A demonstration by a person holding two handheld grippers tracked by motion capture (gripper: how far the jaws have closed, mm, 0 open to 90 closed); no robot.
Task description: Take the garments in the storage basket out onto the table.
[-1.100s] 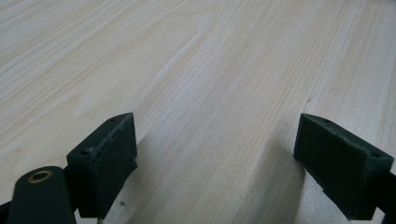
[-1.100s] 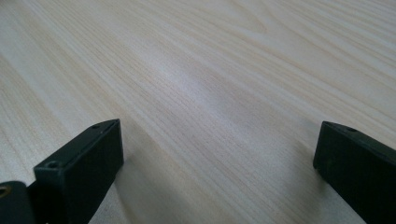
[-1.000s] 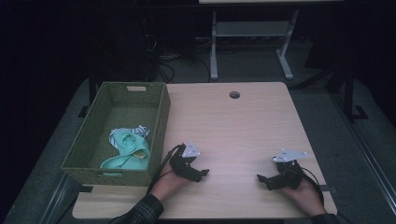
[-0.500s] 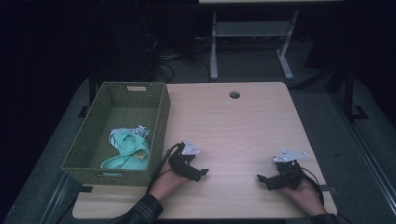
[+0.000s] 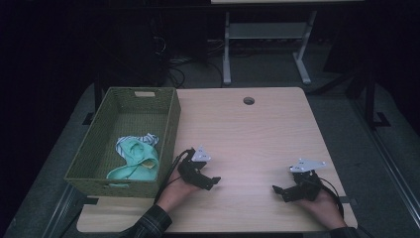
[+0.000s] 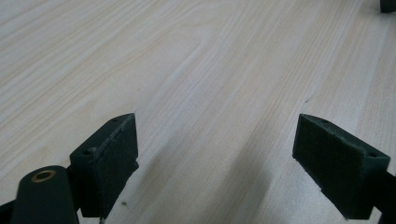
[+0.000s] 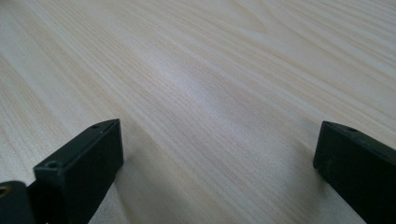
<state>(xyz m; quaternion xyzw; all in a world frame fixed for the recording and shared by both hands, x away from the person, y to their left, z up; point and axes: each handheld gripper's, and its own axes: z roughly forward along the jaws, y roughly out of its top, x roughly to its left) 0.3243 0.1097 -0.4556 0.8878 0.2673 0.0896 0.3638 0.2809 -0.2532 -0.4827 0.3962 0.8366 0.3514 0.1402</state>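
We see the high view dim and grainy; our gripper views are bright, with soft jaw shadows.

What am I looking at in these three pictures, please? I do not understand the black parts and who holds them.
A person sits at a wooden table and holds one hand-held gripper in each hand: the left hand-held gripper and the right hand-held gripper. The high view comes from a camera above. The other two pictures come from small cameras riding on each hand-held gripper; the black blocks are its two jaws, wide apart over bare wood, holding nothing. At the table's left side stands a green woven basket with a mint-green cloth inside.
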